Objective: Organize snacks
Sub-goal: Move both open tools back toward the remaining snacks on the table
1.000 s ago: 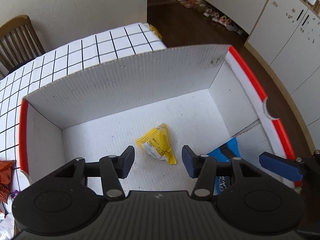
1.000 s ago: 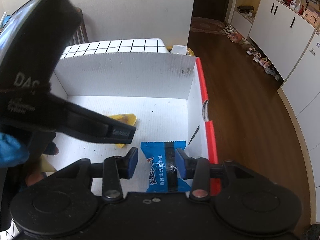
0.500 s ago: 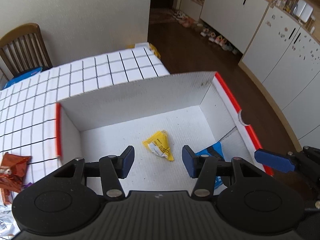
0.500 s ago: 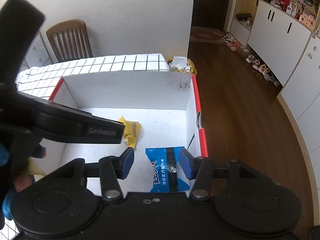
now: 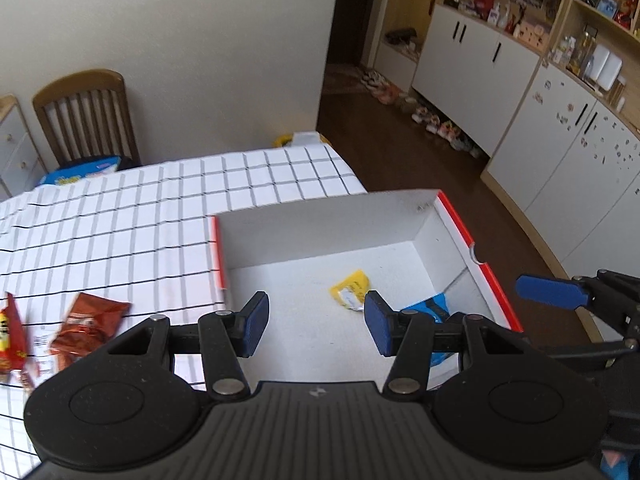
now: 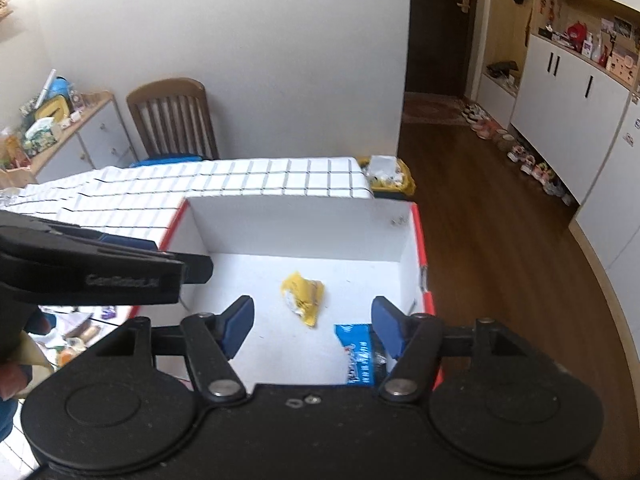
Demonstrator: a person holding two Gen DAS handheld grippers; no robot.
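Yellow and blue lie together on the white corrugated floor of the box (image 6: pixel 296 224): the yellow packet (image 6: pixel 303 298) near the middle, the blue packet (image 6: pixel 358 354) just beside the right-hand wall with the red edge. I judge both belong there, since the box is where the snacks are being gathered. My right gripper (image 6: pixel 312 330) hangs above the box with its jaws spread wide and nothing between them; its right finger covers part of the blue packet. My left gripper (image 5: pixel 316 324) is likewise spread and empty, high over the box's near left corner. On the checked tablecloth (image 5: pixel 160 216) left of the box wait a brown-orange packet (image 5: pixel 90 320) and a red packet (image 5: pixel 10 336), the latter cut off by the frame edge. Both look blurred; I cannot read their print. More small wrappers show under my left gripper in the right view, too cluttered to name.
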